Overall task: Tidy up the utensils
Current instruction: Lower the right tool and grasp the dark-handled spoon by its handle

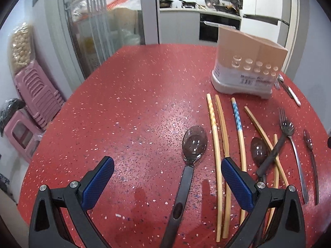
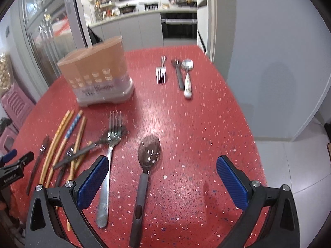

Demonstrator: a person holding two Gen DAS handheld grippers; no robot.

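Observation:
Utensils lie loose on a red speckled table. In the left wrist view my left gripper is open above a dark-handled spoon that lies between its fingers. Several wooden chopsticks lie just right of it, with another dark spoon, a black fork and a steel fork beyond. In the right wrist view my right gripper is open over a dark spoon. A steel fork lies beside its left finger. The orange utensil holder stands upright.
At the far right of the table lie a small fork, a dark utensil and a white-handled spoon. Pink stools stand left of the table. The table's right edge drops to a tiled floor.

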